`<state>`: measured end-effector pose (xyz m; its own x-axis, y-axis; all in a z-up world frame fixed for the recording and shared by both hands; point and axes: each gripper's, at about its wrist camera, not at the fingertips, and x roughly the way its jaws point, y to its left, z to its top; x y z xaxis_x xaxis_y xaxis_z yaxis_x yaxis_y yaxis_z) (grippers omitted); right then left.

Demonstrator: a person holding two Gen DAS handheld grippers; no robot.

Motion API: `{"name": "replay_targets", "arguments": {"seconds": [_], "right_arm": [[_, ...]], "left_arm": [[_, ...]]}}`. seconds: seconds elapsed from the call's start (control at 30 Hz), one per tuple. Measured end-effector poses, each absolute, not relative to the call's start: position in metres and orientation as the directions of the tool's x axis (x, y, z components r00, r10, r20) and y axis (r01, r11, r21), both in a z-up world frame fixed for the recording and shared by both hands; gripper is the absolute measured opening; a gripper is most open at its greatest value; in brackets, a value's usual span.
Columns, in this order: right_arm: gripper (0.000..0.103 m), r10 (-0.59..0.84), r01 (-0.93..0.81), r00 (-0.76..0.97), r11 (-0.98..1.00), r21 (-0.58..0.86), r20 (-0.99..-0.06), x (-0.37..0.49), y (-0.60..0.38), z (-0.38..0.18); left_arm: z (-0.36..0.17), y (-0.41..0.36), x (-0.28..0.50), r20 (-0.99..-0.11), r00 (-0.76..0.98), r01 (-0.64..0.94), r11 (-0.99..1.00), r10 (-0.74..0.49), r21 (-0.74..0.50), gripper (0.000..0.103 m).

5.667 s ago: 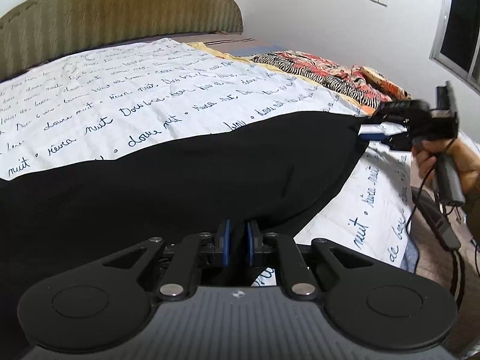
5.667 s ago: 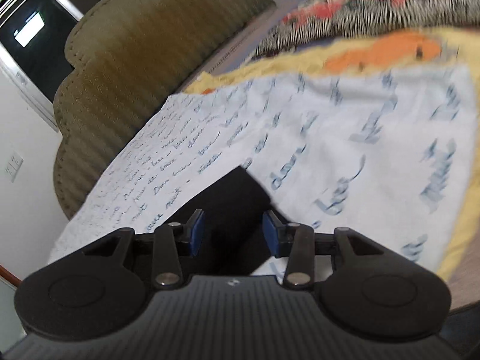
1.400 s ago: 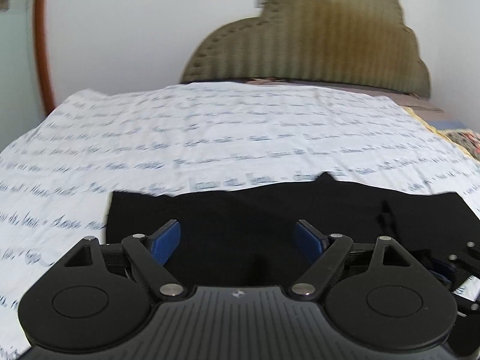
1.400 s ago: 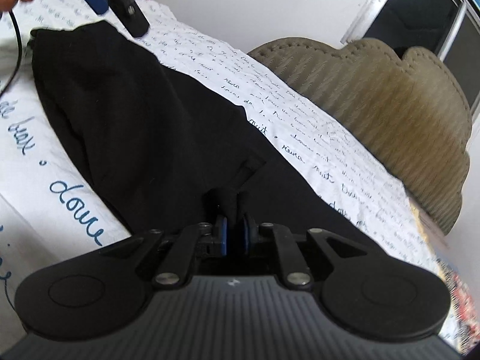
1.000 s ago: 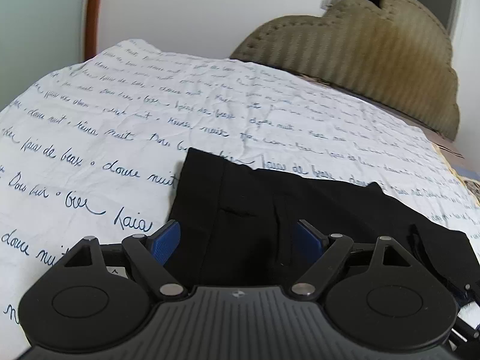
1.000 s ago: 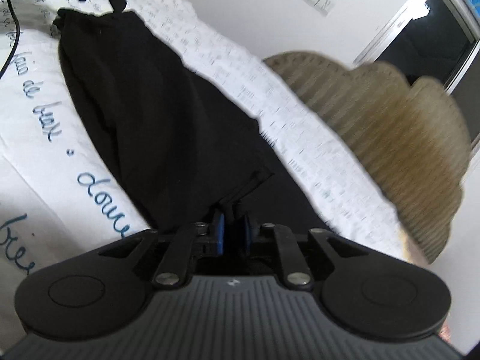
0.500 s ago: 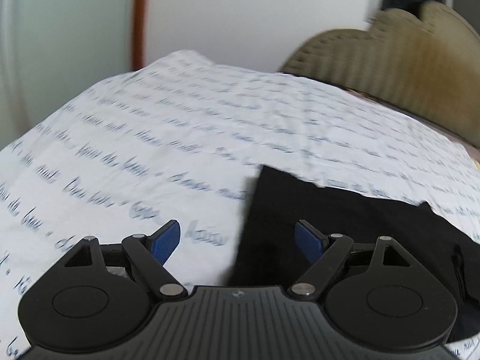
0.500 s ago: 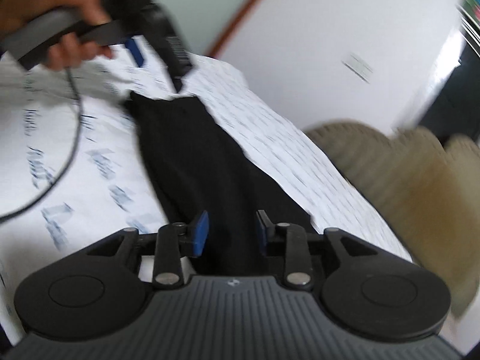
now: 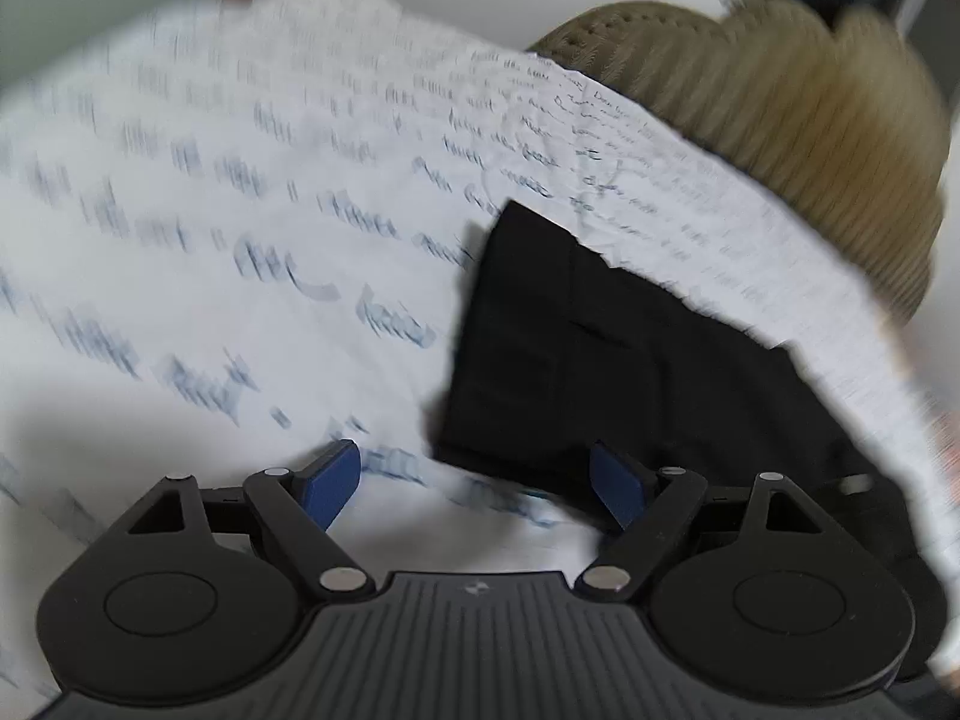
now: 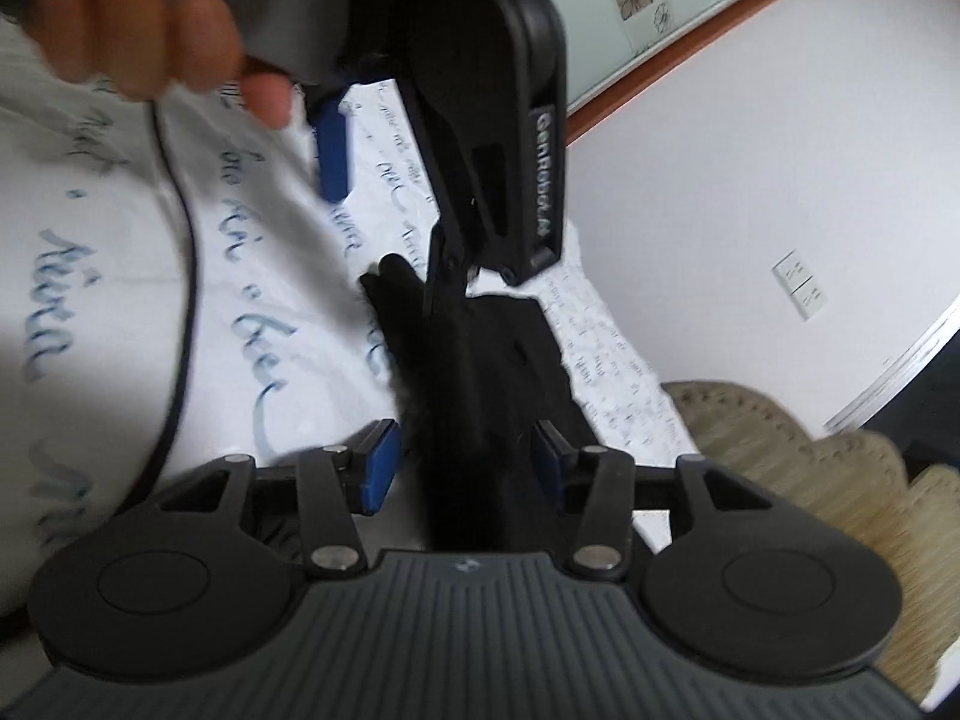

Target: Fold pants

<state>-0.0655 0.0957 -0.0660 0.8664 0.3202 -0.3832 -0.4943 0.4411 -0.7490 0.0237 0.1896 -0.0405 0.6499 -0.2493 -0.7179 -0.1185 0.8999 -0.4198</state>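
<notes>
The black pants lie folded into a flat strip on the white bed sheet. My left gripper is open and empty, above the sheet just short of the pants' near left corner. My right gripper is open, its jaws on either side of the black pants without holding them. The left gripper's body and the hand holding it fill the top of the right wrist view, with one blue pad showing.
The sheet with blue script covers the bed. An olive padded headboard stands behind it, also in the right wrist view. A black cable hangs from the left gripper. A white wall with a switch is at the right.
My right gripper let go of the pants and opened wider. My left gripper stayed open and swung left off the pants over the sheet. Both views are blurred by motion.
</notes>
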Motion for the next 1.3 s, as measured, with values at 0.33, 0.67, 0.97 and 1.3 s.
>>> {"name": "replay_targets", "arguments": {"seconds": [0.33, 0.67, 0.97, 1.3], "right_arm": [[0.010, 0.376, -0.561, 0.826, 0.483, -0.672, -0.420, -0.044, 0.114, -0.065], [0.008, 0.489, -0.621, 0.763, 0.735, -0.273, -0.423, -0.015, 0.072, -0.015], [0.008, 0.511, -0.661, 0.732, 0.693, -0.288, -0.451, -0.028, 0.081, -0.022], [0.025, 0.528, -0.689, 0.666, 0.707, -0.161, -0.527, -0.012, 0.063, -0.022]], "left_arm": [[-0.056, 0.193, 0.043, -0.649, 0.667, -0.235, 0.724, -0.366, -0.649, 0.102], [-0.057, 0.192, 0.069, -0.565, 0.713, -0.233, 0.619, -0.416, -0.750, 0.034], [-0.044, 0.198, 0.059, -0.592, 0.738, -0.159, 0.768, -0.325, -0.621, 0.017], [-0.037, 0.171, 0.063, -0.687, 0.717, -0.150, 0.934, -0.123, -0.324, 0.039]]}}
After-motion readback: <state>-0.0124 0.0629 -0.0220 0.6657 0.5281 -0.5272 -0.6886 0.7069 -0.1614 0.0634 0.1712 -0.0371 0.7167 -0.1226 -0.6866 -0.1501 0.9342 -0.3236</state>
